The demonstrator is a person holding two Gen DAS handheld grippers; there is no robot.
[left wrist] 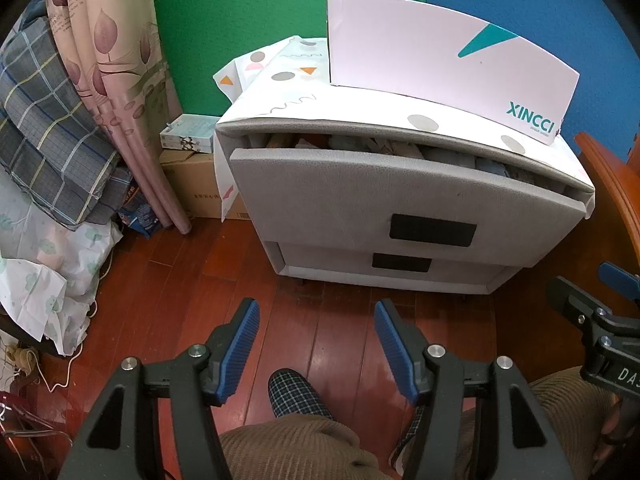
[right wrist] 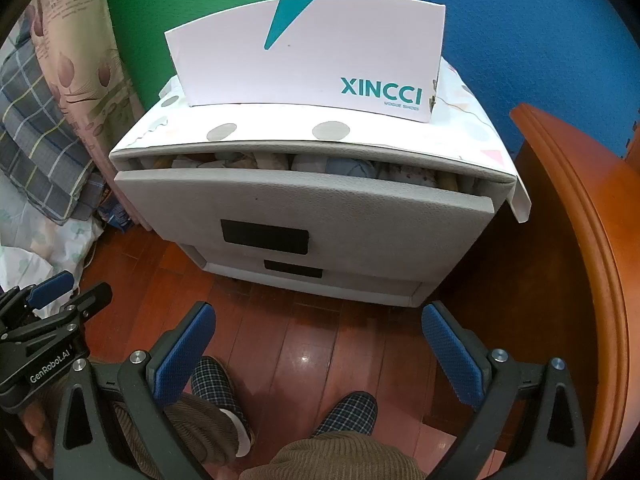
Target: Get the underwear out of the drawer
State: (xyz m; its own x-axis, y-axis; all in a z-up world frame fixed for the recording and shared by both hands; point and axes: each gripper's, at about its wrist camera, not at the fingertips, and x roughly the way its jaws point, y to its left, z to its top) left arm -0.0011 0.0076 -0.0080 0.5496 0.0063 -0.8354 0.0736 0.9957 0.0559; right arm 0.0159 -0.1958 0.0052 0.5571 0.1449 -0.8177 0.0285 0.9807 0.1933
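Note:
A grey fabric chest stands on the wooden floor. Its top drawer (left wrist: 400,196) (right wrist: 304,208) is pulled out a little, and folded clothes (left wrist: 452,156) (right wrist: 352,168) in pale blue and white show in the gap. Which piece is underwear I cannot tell. My left gripper (left wrist: 316,340) hangs open over the floor in front of the chest, with nothing between its blue pads. My right gripper (right wrist: 318,344) is open wider, also empty, at about the same distance from the drawer. The lower drawer (left wrist: 400,268) (right wrist: 296,270) is closed.
A white XINCCI box (left wrist: 448,60) (right wrist: 312,52) stands on the chest's top. A wooden furniture edge (right wrist: 592,264) rises at the right. Bedding and rolled mats (left wrist: 80,120) pile up at the left beside a cardboard box (left wrist: 192,184). A person's slippered feet (right wrist: 216,388) and corduroy knees are below.

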